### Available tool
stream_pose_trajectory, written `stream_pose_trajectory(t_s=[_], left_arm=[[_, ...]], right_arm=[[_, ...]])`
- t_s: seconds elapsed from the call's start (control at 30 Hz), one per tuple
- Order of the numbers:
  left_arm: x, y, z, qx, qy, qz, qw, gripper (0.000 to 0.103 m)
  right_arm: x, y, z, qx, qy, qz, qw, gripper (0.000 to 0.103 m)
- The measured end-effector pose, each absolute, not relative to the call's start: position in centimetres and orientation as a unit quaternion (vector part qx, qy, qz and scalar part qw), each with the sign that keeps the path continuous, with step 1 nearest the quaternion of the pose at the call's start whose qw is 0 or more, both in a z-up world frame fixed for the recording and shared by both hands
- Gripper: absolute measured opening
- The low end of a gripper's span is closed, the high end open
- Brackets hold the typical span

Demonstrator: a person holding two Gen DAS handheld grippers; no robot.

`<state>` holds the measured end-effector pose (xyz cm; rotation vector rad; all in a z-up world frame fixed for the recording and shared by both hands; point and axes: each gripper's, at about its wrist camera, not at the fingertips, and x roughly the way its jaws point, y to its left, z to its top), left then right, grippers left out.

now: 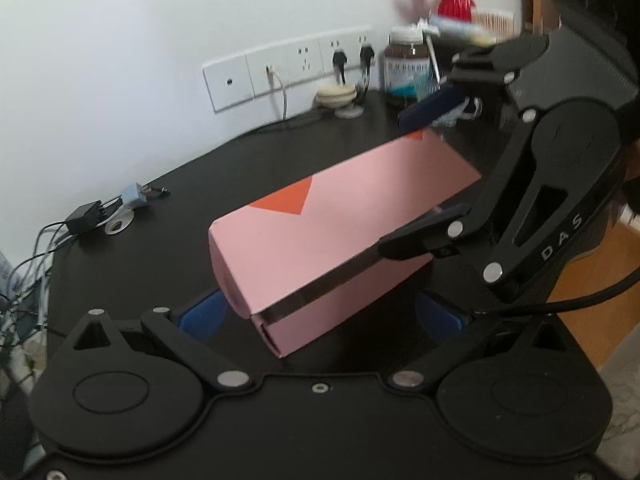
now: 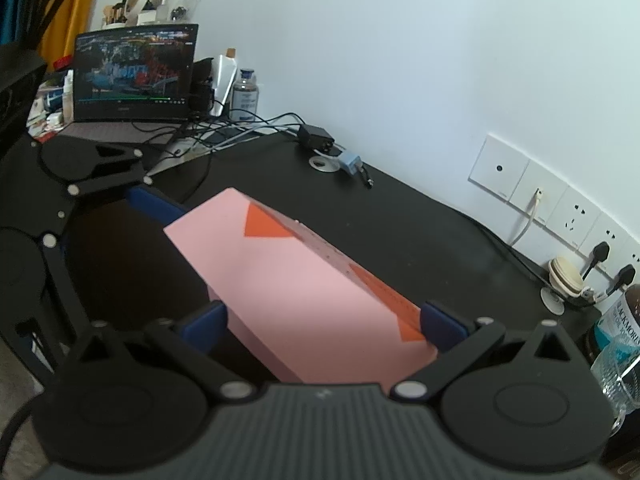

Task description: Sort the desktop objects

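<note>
Right gripper [image 2: 324, 326]: jaws set against both long sides of the pink box [image 2: 304, 292] at its near end, blue pads [image 2: 206, 326] touching the cardboard; the box is gripped. Left gripper [image 1: 320, 314]: jaws spread wide, blue pads standing off the other end of the box on either side, no contact seen; it holds nothing.

Black desk [image 1: 168, 152]: carries everything reported below. In the left wrist view the box end appears raised off the desk surface; whether any part rests on it cannot be told.

Pink box: long carton with orange triangle marks, lying lengthwise between the two grippers, its lid seam showing a narrow gap at the left gripper's end.

Laptop [image 2: 134, 74]: beyond the box's far end in the right wrist view, screen lit, with loose cables beside it.

Wall socket strip [image 1: 288, 68]: on the wall behind the box, two black plugs and one white cable inserted.

Brown supplement bottle [image 1: 406, 68]: behind the box, near the sockets, upright, white cap.

Black adapter [image 1: 86, 216]: well apart from the box, toward the desk's back edge, beside a small blue plug [image 1: 134, 196] and a cable grommet [image 1: 118, 226].
</note>
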<state>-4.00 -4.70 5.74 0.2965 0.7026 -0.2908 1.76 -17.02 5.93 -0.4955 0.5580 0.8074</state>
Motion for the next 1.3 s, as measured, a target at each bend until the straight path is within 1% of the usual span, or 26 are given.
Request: stream_pose_trajectory(t_s=[0.43, 0.77, 1.1, 1.2, 1.3], left_arm=[[-3.0, -5.6, 5.2, 0.171, 0.412, -0.141, 0.884, 0.103], [-3.1, -6.0, 5.2, 0.179, 0.418, -0.144, 0.879, 0.103], [-3.7, -6.2, 6.0, 0.191, 0.390, -0.134, 0.891, 0.103], [-4.1, -5.8, 6.0, 0.189, 0.364, -0.135, 0.902, 0.103], [-5.3, -5.0, 5.9, 0.181, 0.316, -0.144, 0.920, 0.103]], right_arm=[[1.8, -17.1, 6.0, -0.233, 0.268, 0.384, 0.853, 0.102], [1.8, -17.4, 5.9, -0.230, 0.271, 0.383, 0.853, 0.102], [1.8, -17.4, 6.0, -0.229, 0.269, 0.381, 0.855, 0.102], [1.7, -17.5, 6.0, -0.231, 0.267, 0.379, 0.855, 0.102], [1.3, -17.5, 6.1, -0.244, 0.254, 0.374, 0.858, 0.102]])
